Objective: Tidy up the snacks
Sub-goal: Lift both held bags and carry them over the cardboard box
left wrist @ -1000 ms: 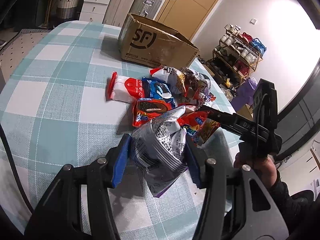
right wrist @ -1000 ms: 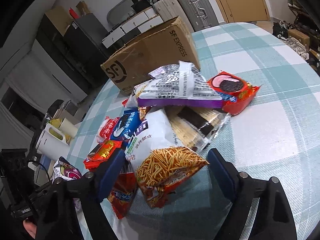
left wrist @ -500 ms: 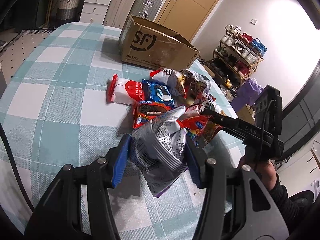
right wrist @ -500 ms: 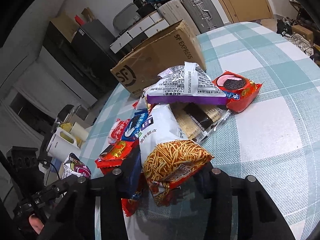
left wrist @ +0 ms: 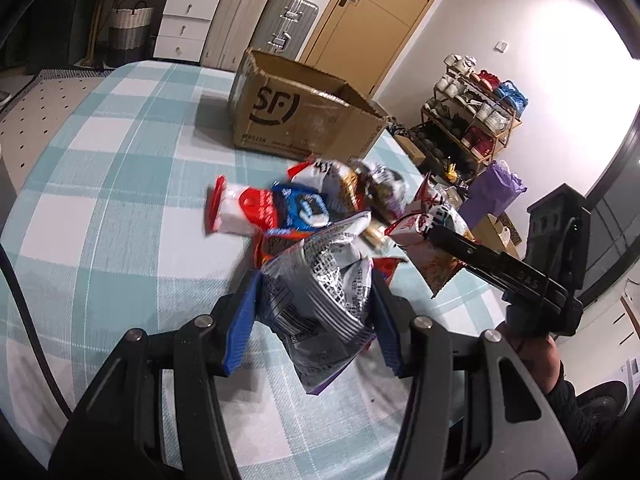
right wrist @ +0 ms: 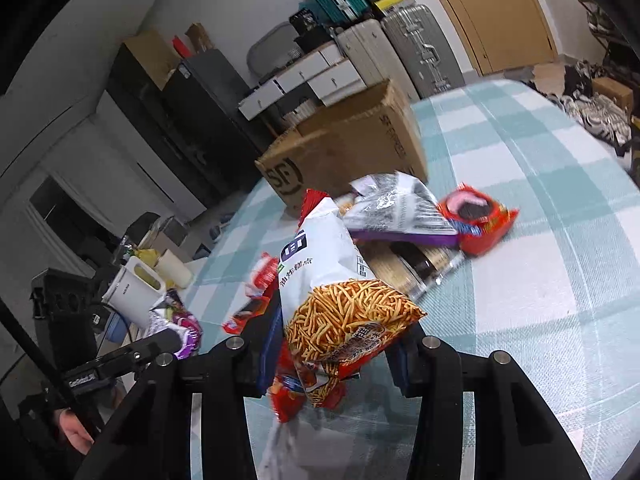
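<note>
Snacks: left gripper (left wrist: 314, 320) clamps silver bag (left wrist: 320, 300), right gripper (right wrist: 334, 352) clamps noodle-stick bag (right wrist: 340, 300); box (left wrist: 304, 120) interior hidden.

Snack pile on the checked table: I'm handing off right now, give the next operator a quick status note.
Left gripper: shut on a silver bag.
Right gripper: shut on a noodle-snack bag, lifted off the pile.
Cardboard box stands open behind the pile; its inside is not visible.
Remaining packets lie loose on the table.
Left: place both held bags, then sort the rest.
</note>
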Available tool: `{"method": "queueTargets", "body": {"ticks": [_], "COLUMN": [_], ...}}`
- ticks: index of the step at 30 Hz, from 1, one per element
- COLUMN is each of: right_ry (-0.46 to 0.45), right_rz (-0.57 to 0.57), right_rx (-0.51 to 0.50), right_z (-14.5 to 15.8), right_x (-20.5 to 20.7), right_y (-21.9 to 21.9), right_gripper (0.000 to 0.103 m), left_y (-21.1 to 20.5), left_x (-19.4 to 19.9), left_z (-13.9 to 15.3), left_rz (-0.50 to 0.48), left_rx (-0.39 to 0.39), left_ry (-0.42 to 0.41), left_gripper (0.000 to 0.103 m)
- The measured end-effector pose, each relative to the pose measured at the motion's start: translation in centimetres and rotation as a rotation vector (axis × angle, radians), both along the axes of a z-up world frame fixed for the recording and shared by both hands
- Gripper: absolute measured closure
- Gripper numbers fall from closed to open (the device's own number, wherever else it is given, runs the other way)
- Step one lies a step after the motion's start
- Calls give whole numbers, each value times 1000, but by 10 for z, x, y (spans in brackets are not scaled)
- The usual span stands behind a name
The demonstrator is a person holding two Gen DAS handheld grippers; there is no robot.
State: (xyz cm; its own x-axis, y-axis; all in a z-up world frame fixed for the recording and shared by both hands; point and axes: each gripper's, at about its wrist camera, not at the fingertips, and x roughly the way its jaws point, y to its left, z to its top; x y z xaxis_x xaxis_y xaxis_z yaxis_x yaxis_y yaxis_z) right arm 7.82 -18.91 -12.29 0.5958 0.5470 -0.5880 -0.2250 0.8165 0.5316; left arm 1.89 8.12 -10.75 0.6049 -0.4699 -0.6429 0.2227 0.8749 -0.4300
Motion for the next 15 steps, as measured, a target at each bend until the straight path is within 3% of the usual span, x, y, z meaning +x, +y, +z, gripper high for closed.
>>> {"method": "queueTargets", "body": {"ticks": [15], "right_ry": [-134], "right_rz": [68], "right_rx": [7], "right_z": [75], "right_x": [18], "right_y": [13], "right_gripper": [58], "left_y": [-6], "left_x": [47], "left_z": [74], "left_rz": [-29], "left_rx": [10], "left_ry": [-90], "left_gripper": [53]}}
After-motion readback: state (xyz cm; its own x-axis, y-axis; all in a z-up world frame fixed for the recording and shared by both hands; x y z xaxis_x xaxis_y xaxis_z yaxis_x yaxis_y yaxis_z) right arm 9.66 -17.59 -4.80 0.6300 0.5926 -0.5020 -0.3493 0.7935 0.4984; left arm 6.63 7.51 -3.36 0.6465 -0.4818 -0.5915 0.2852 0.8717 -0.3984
